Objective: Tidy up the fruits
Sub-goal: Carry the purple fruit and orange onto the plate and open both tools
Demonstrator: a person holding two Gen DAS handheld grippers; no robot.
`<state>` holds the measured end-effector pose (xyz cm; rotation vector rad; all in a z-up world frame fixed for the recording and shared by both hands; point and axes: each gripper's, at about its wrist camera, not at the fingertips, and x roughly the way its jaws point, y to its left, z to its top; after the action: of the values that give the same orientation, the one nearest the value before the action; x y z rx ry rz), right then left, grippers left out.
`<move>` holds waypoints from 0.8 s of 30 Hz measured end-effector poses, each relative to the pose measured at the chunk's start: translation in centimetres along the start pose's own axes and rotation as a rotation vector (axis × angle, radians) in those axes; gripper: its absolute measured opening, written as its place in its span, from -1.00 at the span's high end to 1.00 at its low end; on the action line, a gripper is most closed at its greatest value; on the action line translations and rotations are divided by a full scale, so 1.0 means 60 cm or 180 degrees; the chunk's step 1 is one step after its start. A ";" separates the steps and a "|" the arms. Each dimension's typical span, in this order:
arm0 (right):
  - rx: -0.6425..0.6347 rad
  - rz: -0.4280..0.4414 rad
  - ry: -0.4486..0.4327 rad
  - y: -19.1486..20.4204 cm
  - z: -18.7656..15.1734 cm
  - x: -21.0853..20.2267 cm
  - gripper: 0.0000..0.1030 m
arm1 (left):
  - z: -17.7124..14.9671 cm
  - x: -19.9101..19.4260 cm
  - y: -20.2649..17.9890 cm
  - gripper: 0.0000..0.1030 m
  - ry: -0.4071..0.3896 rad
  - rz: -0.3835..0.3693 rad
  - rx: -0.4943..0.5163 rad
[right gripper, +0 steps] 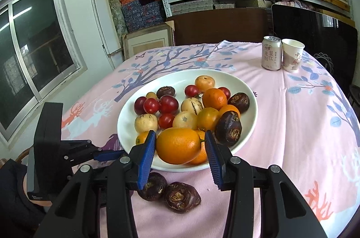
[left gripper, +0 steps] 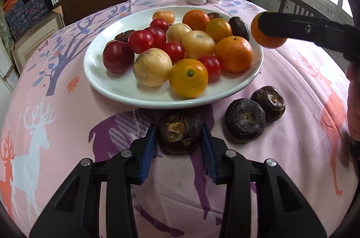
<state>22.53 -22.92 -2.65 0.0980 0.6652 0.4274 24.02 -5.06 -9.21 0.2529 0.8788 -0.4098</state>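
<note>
A: Right, how should the sorting be done w/ the plate (left gripper: 108, 89) so full?
B: Each fruit should be set down by its kind, no drops. Orange (right gripper: 178, 149) is pinched in the right tool (right gripper: 180, 145), over the plate's near rim.
A: And the left tool (left gripper: 178, 136)?
B: Water chestnut (left gripper: 178, 134) is pinched there, low over the bench (left gripper: 67, 125), near two others.

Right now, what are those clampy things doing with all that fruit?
A person is sorting fruit with a hand-held gripper in each hand. The left hand-held gripper is clamped on a dark brown water chestnut just in front of the white plate; whether it touches the cloth is unclear. Two more chestnuts lie beside it on the pink tablecloth. The right hand-held gripper holds a small orange fruit near the plate's rim. Tomatoes, oranges and pale round fruits are piled on the plate.
</note>
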 end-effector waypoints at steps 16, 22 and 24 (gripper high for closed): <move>-0.0066 -0.0148 -0.0228 -0.002 0.063 0.004 0.14 | 0.117 -0.087 0.031 0.26 -0.0666 -0.0022 -0.0205; -0.0074 -0.0135 -0.0173 -0.014 0.099 0.071 -0.02 | 0.188 0.009 0.074 -0.06 -0.0392 0.0125 -0.0477; -0.0028 -0.0183 -0.0244 -0.020 0.094 0.072 -0.20 | 0.180 0.007 0.087 -0.23 -0.0438 0.0139 -0.0615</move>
<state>29.49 -21.95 -0.98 0.0863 0.5894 0.3695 34.06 -4.55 -2.67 0.0649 0.7704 -0.2957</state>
